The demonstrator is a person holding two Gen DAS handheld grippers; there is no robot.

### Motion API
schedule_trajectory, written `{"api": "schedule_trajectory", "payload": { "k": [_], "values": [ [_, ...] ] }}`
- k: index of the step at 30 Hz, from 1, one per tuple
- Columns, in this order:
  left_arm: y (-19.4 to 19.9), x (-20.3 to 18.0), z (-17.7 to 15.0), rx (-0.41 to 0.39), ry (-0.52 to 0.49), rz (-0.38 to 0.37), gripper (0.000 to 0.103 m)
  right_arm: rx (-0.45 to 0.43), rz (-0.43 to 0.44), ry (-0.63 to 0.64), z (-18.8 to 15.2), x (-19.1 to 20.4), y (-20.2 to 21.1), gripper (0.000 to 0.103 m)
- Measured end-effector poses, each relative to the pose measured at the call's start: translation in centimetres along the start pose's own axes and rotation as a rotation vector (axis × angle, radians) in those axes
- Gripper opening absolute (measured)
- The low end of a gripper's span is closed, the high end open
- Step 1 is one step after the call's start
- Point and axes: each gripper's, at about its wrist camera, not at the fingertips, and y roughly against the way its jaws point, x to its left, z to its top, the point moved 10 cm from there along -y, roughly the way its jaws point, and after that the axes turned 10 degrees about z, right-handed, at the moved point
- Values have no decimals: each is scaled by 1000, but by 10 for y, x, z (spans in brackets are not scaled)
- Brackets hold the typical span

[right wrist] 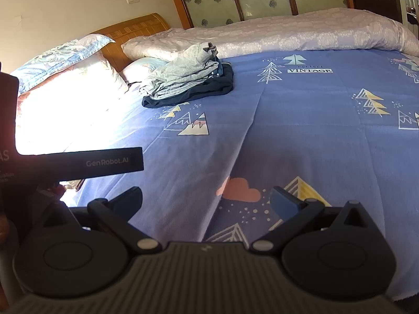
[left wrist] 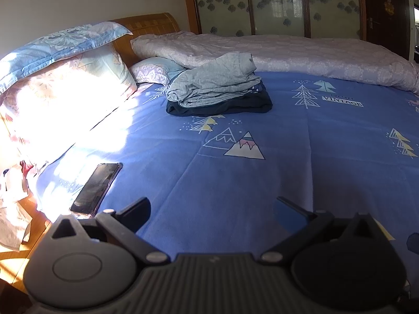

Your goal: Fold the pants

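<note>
Your left gripper (left wrist: pixel 212 210) and right gripper (right wrist: pixel 207 200) both hover low in the frame over the blue tree-and-mountain-print bedsheet (left wrist: pixel 262 178), jaws spread wide and holding nothing. The pants sit in the upper middle — a folded stack of light grey and dark navy garments (left wrist: pixel 217 89), touching the bunched pale pink quilt (left wrist: pixel 301 55) behind. A black smartphone (left wrist: pixel 95 188) lies at lower left, near the sunlit bed edge — well apart from the stack

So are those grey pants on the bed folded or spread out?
Folded, loosely. The grey pants sit bunched in layers atop a dark folded garment near the pillows; neither gripper touches them.
</note>
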Motion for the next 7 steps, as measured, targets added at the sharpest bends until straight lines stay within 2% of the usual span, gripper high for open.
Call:
{"api": "schedule_trajectory", "payload": {
  "k": [7],
  "values": [
    [2, -5, -1, -4, -10, -31, 103, -1, -1, -2, 0, 0, 0, 103]
  ]
}}
